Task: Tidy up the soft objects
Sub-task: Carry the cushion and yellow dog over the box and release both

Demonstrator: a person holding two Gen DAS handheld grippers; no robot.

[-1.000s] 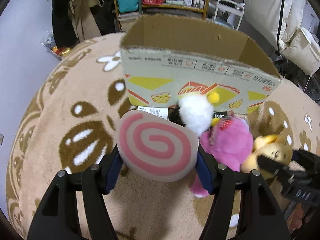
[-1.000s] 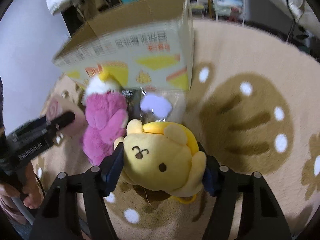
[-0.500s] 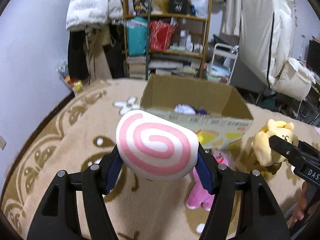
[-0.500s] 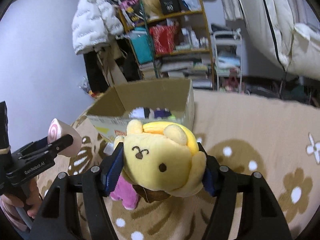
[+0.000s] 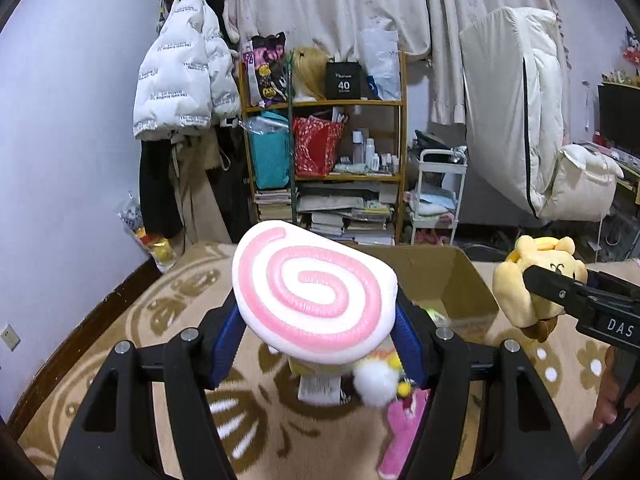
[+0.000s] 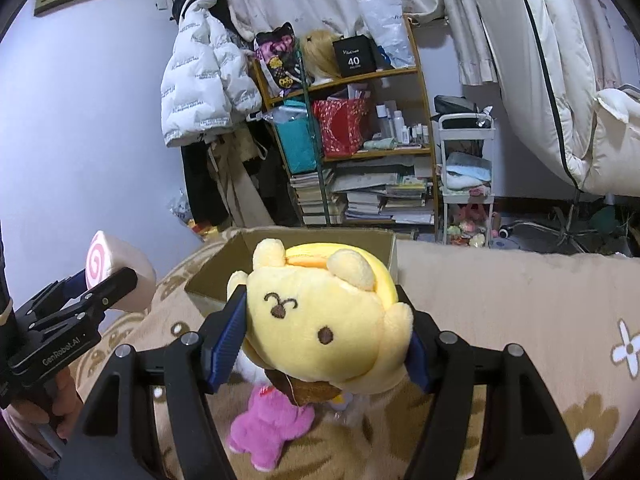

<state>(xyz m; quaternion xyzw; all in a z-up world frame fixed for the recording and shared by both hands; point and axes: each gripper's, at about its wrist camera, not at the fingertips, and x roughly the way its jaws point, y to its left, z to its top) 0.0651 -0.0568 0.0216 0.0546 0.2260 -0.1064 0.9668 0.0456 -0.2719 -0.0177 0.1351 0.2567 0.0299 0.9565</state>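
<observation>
My left gripper (image 5: 316, 332) is shut on a pink-and-white swirl cushion (image 5: 312, 292), held high over the rug in front of the open cardboard box (image 5: 452, 276). My right gripper (image 6: 320, 344) is shut on a yellow dog plush (image 6: 324, 316), also raised, just before the box (image 6: 224, 268). Each gripper shows in the other view: the plush (image 5: 524, 288) at the right, the cushion (image 6: 116, 268) at the left. A pink plush (image 6: 268, 428) with a white pom-pom (image 5: 376, 384) lies on the rug below.
A beige patterned rug (image 6: 500, 304) covers the floor. Behind the box stand a cluttered wooden shelf (image 5: 328, 152), a small white cart (image 5: 436, 196), hanging coats (image 5: 184, 84) and a white duvet bag (image 5: 516, 112). A hand (image 6: 52, 404) holds the left gripper.
Both grippers rose from near the rug, lifting the swirl cushion and the yellow plush. The views tilted up from the box front to the room; the pink plush stayed on the rug.
</observation>
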